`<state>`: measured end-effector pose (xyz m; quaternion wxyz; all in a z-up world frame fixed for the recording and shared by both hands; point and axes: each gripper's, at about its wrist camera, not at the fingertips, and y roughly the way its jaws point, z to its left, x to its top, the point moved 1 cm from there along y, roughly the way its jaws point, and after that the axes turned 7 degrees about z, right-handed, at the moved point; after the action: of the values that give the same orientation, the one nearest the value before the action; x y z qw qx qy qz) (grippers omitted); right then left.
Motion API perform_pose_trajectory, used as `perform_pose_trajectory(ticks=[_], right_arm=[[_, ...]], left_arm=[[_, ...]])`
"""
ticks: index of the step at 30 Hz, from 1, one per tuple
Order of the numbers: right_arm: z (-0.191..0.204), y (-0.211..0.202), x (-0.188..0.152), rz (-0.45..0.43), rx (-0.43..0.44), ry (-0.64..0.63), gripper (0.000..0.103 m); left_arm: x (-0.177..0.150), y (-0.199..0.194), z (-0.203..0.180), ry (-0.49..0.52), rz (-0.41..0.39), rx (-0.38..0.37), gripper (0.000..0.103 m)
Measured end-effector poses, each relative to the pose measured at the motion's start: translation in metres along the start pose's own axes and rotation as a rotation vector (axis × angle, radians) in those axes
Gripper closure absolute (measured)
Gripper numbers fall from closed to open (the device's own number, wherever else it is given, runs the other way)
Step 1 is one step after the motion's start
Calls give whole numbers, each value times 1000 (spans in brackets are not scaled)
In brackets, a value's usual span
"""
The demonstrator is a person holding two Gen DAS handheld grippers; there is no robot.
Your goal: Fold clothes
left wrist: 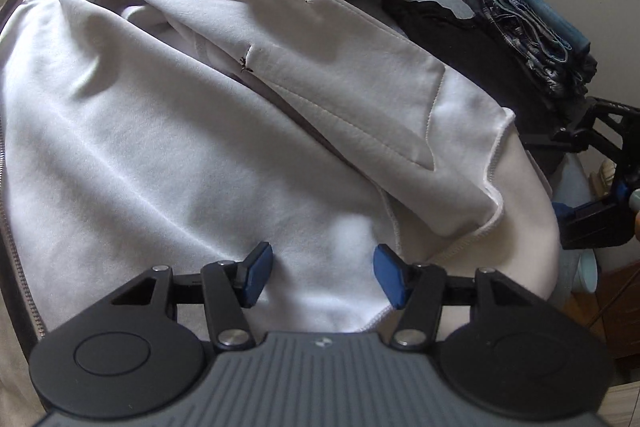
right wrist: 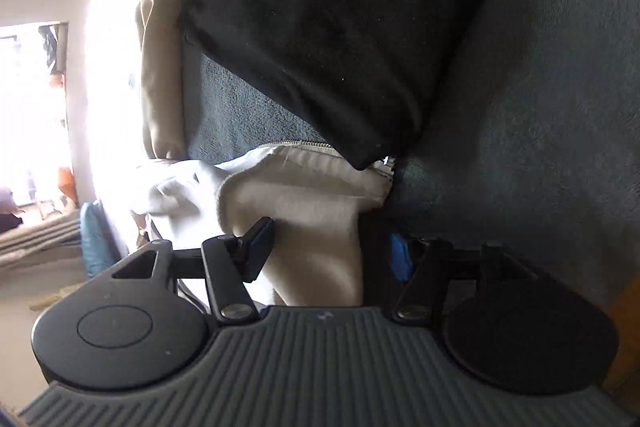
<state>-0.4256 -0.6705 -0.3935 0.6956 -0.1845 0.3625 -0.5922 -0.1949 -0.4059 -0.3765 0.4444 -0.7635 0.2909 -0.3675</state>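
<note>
A white zip-up sweatshirt lies spread over the bed, and one front panel with a pocket is folded across it. My left gripper hovers open just above its lower hem, with nothing between the blue pads. In the right wrist view a corner of the same pale garment lies between the fingers of my right gripper. Its jaws stand apart and a dark gap shows at the right pad. The zipper edge runs just beyond.
A black garment lies to the right of the sweatshirt, seen also as a black garment on the blue-grey blanket. Folded denim and plaid clothes are stacked at the far right. A beige garment lies near the bright window side.
</note>
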Motion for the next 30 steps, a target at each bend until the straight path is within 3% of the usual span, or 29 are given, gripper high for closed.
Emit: perform_pose_trajectory(ticks=[2, 4, 8, 10, 17, 20, 23, 26, 28, 30], right_arm=[[-3, 6, 1, -5, 98, 60, 54], [7, 3, -5, -41, 112, -13, 75], [38, -8, -28, -76, 206, -224, 90], [65, -7, -47, -50, 178, -433, 93], [153, 29, -149, 149, 29, -1184, 95], [164, 49, -195, 236, -68, -1494, 95], [150, 75, -241, 302, -179, -1776, 95], [130, 108, -271, 343, -299, -1953, 91], [118, 124, -278, 367, -371, -1977, 79], [109, 128, -283, 375, -427, -1986, 75]], left_arm=[[-1, 2, -1, -6, -6, 8, 44], [-3, 2, -3, -7, -13, 11, 42], [-6, 1, 0, -29, -35, -4, 41], [-7, -5, 7, -72, -40, -27, 43], [-35, -72, 62, -308, -117, -26, 44], [-48, -104, 90, -383, -156, -4, 44], [-53, -119, 99, -397, -171, 5, 44], [-53, -118, 99, -386, -167, -8, 44], [-51, -115, 98, -365, -160, -13, 44], [-52, -115, 92, -331, -160, -30, 44]])
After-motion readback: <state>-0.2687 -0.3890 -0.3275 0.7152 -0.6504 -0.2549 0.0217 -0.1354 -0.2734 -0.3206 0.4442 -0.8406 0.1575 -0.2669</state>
